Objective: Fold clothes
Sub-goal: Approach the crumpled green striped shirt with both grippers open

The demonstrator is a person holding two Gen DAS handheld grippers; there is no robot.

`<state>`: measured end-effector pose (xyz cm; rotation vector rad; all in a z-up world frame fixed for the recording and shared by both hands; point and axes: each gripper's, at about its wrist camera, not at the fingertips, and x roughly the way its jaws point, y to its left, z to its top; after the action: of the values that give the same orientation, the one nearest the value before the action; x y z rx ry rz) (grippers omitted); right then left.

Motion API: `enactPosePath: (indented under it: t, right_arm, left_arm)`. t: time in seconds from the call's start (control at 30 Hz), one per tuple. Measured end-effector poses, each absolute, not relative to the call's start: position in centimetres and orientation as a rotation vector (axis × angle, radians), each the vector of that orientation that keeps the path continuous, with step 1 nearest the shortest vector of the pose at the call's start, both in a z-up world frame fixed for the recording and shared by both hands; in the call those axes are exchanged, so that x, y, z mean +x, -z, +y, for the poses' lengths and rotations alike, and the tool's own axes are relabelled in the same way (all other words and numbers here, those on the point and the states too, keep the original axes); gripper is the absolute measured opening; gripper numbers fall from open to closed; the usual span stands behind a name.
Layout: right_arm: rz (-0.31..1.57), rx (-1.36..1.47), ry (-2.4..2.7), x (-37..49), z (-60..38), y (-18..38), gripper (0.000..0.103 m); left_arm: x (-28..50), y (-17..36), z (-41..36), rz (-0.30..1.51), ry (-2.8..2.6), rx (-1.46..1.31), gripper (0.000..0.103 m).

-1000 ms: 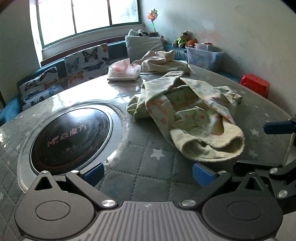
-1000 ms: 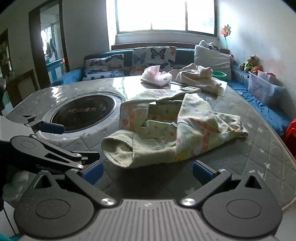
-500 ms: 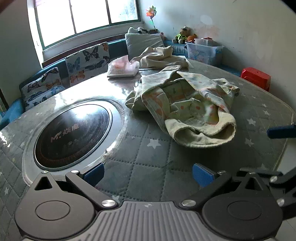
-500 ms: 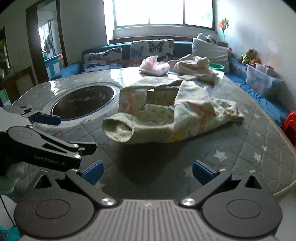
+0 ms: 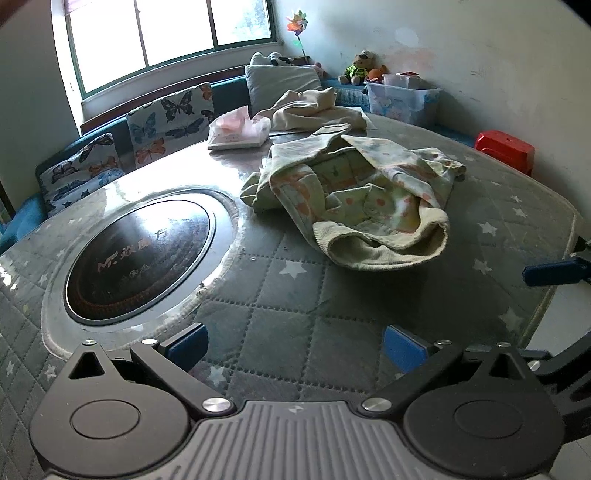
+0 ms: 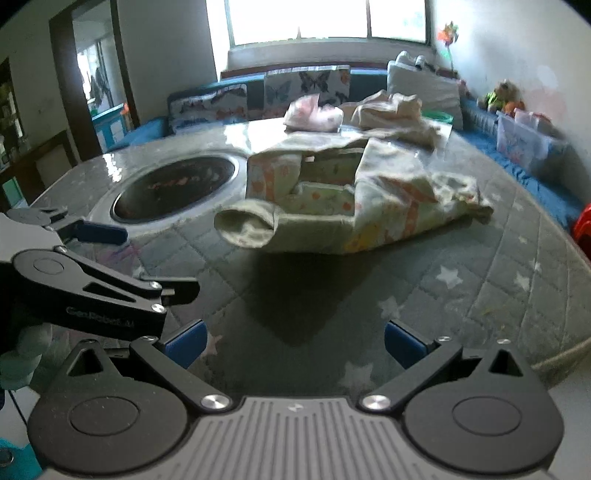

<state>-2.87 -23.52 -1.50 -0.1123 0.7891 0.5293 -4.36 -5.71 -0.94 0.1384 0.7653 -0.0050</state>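
Both hand-held grippers, left [image 5: 293,345] and right [image 6: 293,343], have drawn back toward the desk [image 5: 295,314] near edge, jaws spread, empty. Crumpled garment [image 5: 362,206] lies lengthwise from near edge toward far, cuff nearest.

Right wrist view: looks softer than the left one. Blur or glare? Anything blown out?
Right wrist view: motion blur smears the crumpled garment and sofa cushions; window blown out to white; dark shadow on the table below the garment. Left wrist view: sharp, garment print readable; glare on the glossy tabletop near the cooktop; window bright but frames visible. Both: strong fisheye bending at the edges.
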Motion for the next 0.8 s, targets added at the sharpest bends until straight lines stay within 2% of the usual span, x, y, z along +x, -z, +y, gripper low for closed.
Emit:
enactPosePath:
  t: [0.8]
  right_arm:
    - [0.77,-0.175,-0.485,-4.2,-23.6,1.3,0.103]
  left_arm:
    - [-5.5,1.1,-6.7,0.772,-0.017,0.144,0.103]
